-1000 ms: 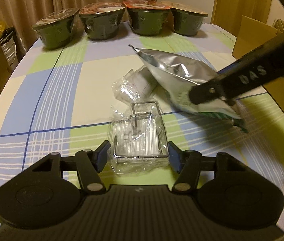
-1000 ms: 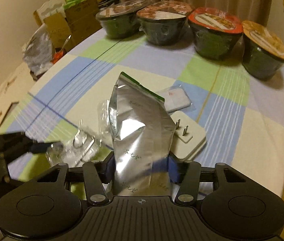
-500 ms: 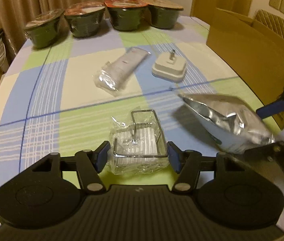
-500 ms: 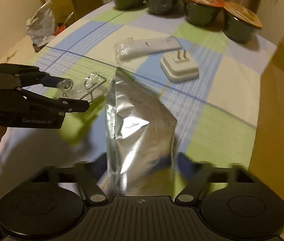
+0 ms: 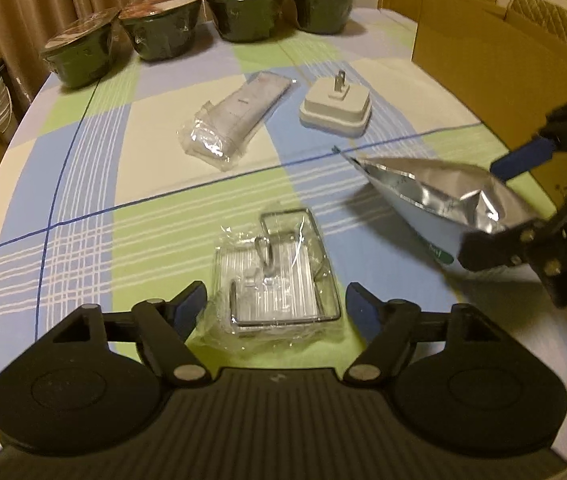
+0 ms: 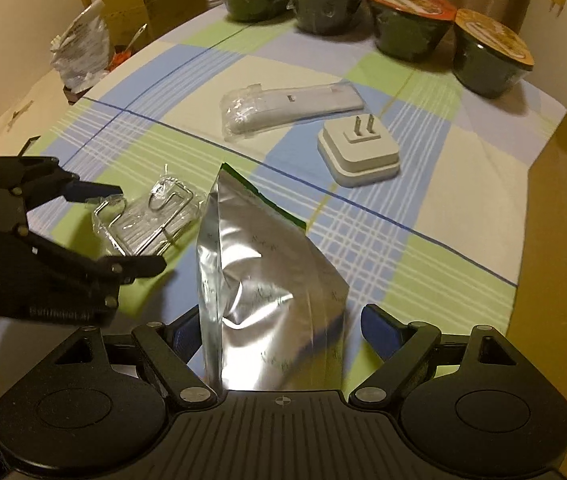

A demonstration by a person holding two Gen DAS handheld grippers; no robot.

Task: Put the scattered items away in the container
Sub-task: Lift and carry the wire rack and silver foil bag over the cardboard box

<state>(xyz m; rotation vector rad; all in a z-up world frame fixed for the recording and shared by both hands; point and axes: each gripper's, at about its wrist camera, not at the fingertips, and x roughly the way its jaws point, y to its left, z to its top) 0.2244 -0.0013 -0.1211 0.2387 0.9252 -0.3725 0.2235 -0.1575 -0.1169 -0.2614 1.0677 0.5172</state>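
Pouch (image 6: 267, 280) upright, seemingly between right fingers (image 6: 379, 330)

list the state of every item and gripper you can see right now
silver pouch: held off the table in the right gripper
wrapped wire rack: flat on the table, between the open left gripper fingers
white plug adapter: prongs up
wrapped white remote: lying flat
noodle bowls: sealed
cardboard box: open

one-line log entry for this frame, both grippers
left gripper: open, straddling bagged wire rack | right gripper: shut on foil pouch, lifted | cardboard box: not reached
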